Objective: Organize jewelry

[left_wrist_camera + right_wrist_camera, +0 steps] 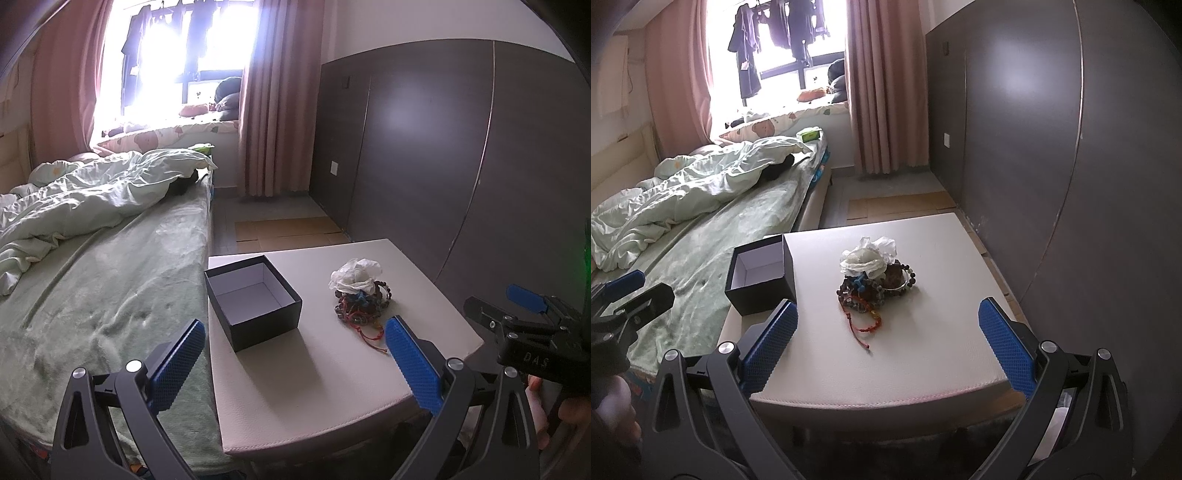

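Observation:
A pile of jewelry (pixel 360 306) lies on a white stool top (pixel 332 369): beaded bracelets, a red cord bracelet (pixel 862 325) and a crumpled white tissue (pixel 356 275) on top. An open dark box (pixel 255 301) with a white inside stands empty at the stool's left edge. My left gripper (pixel 295 354) is open and empty, held above the near part of the stool, in front of the box. My right gripper (pixel 886 332) is open and empty, in front of the pile (pixel 875 280). The box shows at left in the right wrist view (pixel 761 275).
A bed (pixel 92 277) with a green cover and rumpled duvet runs along the stool's left side. A dark wardrobe wall (pixel 443 147) stands at the right. Cardboard lies on the floor (pixel 288 229) beyond the stool. Pink curtains frame a bright window.

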The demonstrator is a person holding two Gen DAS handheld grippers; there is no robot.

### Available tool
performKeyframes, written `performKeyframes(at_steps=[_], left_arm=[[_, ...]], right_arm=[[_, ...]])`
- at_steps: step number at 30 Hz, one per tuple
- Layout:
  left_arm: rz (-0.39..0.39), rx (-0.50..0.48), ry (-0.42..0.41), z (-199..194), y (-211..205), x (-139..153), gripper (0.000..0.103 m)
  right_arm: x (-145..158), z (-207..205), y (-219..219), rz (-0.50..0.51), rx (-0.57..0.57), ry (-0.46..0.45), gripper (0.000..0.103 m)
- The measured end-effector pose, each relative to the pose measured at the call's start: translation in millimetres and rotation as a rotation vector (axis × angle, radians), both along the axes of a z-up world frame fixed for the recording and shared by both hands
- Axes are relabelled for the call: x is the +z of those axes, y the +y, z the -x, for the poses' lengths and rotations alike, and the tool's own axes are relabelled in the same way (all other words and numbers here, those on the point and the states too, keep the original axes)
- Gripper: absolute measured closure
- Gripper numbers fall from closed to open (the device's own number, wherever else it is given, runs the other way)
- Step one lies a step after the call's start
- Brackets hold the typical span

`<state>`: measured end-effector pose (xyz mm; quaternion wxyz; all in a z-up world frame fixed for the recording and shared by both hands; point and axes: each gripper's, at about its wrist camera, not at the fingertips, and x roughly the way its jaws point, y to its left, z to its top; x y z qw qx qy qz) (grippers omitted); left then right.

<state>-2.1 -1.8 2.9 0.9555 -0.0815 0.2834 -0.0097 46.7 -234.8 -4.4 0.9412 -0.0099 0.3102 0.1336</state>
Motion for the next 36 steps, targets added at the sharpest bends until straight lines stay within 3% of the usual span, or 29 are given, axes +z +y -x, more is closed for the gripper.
performKeyframes(at_steps=[10,23,30,36], left_arm=[[0.009,-0.002,0.008,0,1,1,0.008],[-0.060,-0.019,-0.028,-8,-9,7,0.008],[-0.037,-0.044,0.016,-28,-10,0,0.009],[0.010,-0.069,0.075,-54,-13,-14,0.020]], right_arm=[[0,1,1,0.002,-0.001,-0.003,0.005],[1,-4,4,-0.008,-0.017,0.008,0.005],[1,-20,-6,-0.050,-0.039,0.037,0.005],[0,-35,-20,-0.084,-0.071,0.069,0.005]])
